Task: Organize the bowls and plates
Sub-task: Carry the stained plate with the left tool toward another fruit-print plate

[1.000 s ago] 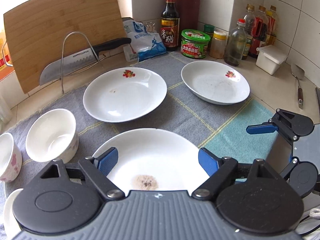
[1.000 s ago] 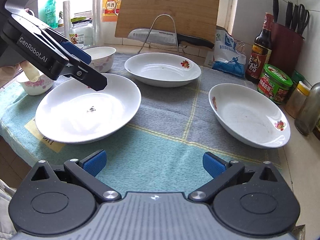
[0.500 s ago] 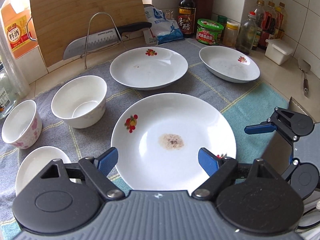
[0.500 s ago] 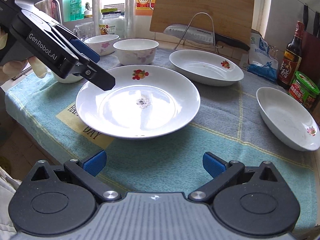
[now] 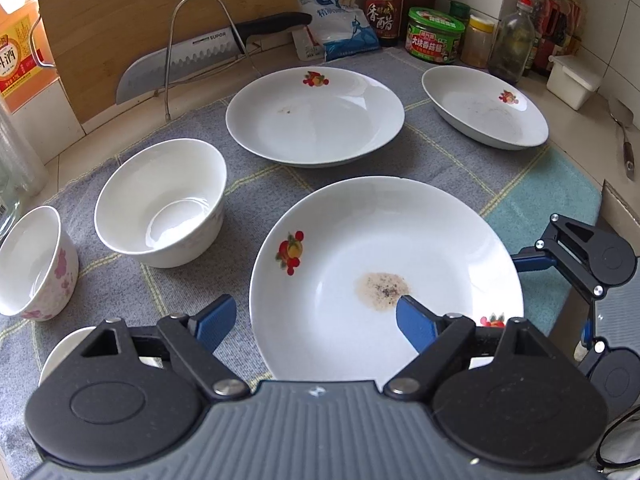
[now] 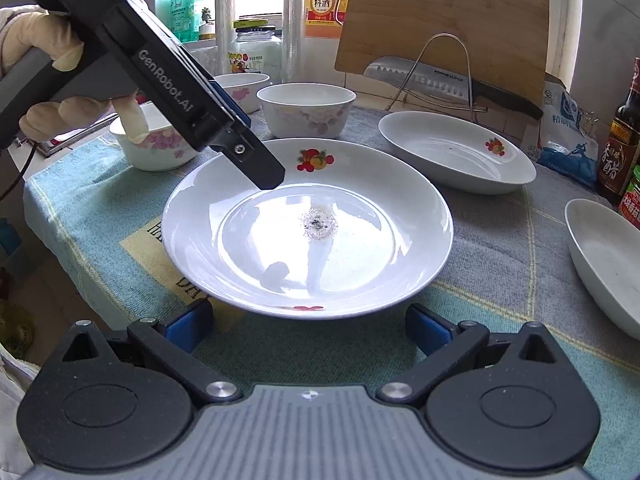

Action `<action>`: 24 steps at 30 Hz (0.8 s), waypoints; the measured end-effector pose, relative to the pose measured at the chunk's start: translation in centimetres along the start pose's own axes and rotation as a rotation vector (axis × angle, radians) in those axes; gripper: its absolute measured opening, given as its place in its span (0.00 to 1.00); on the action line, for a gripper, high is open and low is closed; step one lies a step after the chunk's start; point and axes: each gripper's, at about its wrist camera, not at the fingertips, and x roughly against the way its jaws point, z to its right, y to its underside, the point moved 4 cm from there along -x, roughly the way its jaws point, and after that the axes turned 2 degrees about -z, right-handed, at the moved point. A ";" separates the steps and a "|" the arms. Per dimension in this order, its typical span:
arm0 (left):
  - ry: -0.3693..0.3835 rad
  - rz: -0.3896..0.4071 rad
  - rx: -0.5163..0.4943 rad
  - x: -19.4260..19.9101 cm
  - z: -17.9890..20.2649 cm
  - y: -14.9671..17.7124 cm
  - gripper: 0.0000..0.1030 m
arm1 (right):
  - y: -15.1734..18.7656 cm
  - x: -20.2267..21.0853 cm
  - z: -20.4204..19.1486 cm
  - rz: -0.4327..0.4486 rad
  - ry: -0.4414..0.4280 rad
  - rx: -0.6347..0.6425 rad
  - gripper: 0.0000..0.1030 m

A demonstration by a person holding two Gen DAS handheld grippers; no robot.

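A large white plate (image 5: 384,264) with fruit prints and a brown stain lies nearest on the cloth; it also shows in the right wrist view (image 6: 308,240). My left gripper (image 5: 316,324) is open, its jaws straddling the plate's near left rim. My right gripper (image 6: 308,324) is open at the plate's near edge. Two more white plates lie behind, one in the middle (image 5: 316,116) and one at the right (image 5: 484,106). A white bowl (image 5: 160,208) and a pink-flowered bowl (image 5: 34,264) stand at the left. A third bowl (image 6: 156,144) shows behind my left gripper.
A grey and teal cloth (image 5: 536,184) covers the counter. A cutting board (image 5: 152,28) and a knife (image 5: 208,56) on a wire rack stand at the back. Sauce bottles and jars (image 5: 434,38) line the back right. A spatula (image 5: 624,132) lies far right.
Both grippers have shifted left and closer to the nearest plate. The left gripper's jaws now straddle the plate's left rim; the right gripper sits nearer the plate's edge.
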 end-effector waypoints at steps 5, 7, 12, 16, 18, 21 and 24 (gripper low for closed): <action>0.004 -0.035 -0.015 -1.4 -0.4 -1.0 0.84 | -0.3 -0.5 0.2 0.012 -0.013 0.013 1.00; 0.021 -0.054 -0.027 -1.9 -0.4 -1.6 0.84 | -0.5 -0.7 0.3 0.019 -0.014 0.013 1.00; 0.064 -0.097 -0.040 -3.3 -0.4 -2.6 0.84 | -0.5 -0.8 0.3 0.025 -0.015 0.016 1.00; 0.109 -0.131 -0.051 -4.1 -0.5 -3.4 0.82 | -0.5 -0.8 0.2 0.026 -0.016 0.016 1.00; 0.132 -0.156 -0.050 -4.6 -0.6 -3.6 0.81 | -0.5 -0.8 0.2 0.030 -0.016 0.016 1.00; 0.158 -0.182 -0.058 -5.2 -0.6 -3.9 0.77 | -0.5 -0.8 0.2 0.031 -0.016 0.015 1.00; 0.165 -0.196 -0.073 -5.5 -0.5 -4.1 0.75 | -0.4 -0.8 0.2 0.033 -0.016 0.015 1.00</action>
